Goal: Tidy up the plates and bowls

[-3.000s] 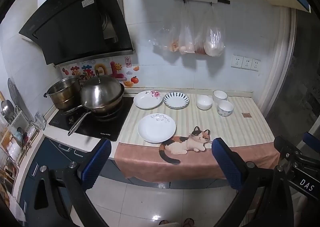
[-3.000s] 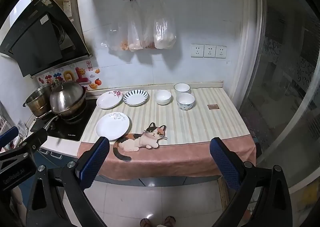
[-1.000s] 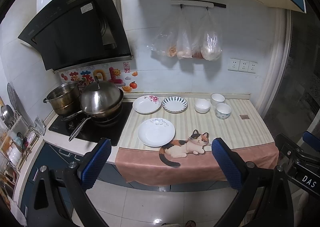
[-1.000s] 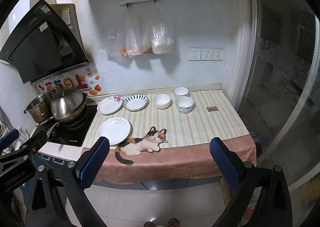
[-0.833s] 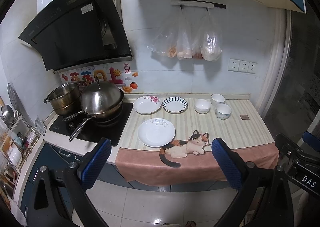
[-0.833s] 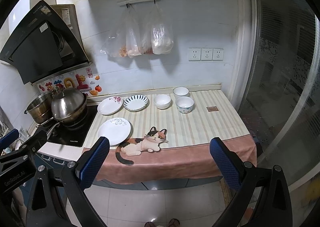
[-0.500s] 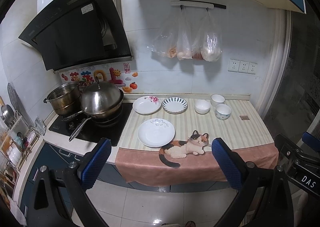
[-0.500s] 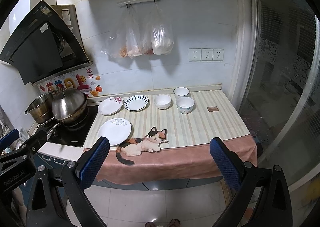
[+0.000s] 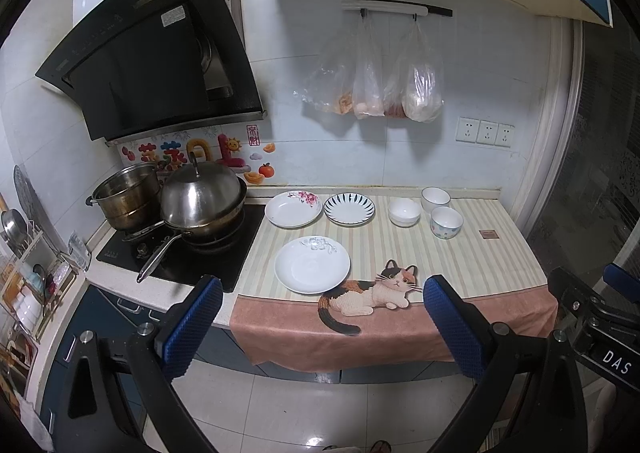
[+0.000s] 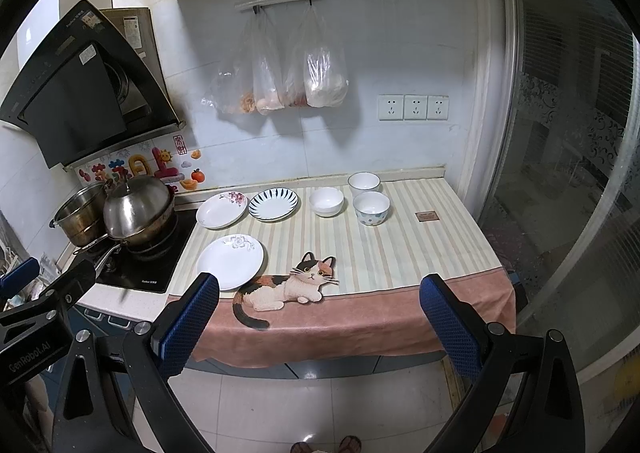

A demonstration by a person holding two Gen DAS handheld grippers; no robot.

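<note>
Where the striped cloth point(image 9: 460, 253) lies, three plates point(image 9: 312, 270), three bowls point(image 9: 405, 211)

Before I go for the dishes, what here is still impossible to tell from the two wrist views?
- Whether the three bowls hold anything: too small and far in both views.
- Wok contents: its lid covers them.
- Counter front edge: the cat cloth drapes over it.
- Hanging bags' contents: blurred through the plastic.

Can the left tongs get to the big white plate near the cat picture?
Probably yes. The left tongs are open and off the counter, and nothing stands in front of the big white plate by the counter's front edge.
</note>
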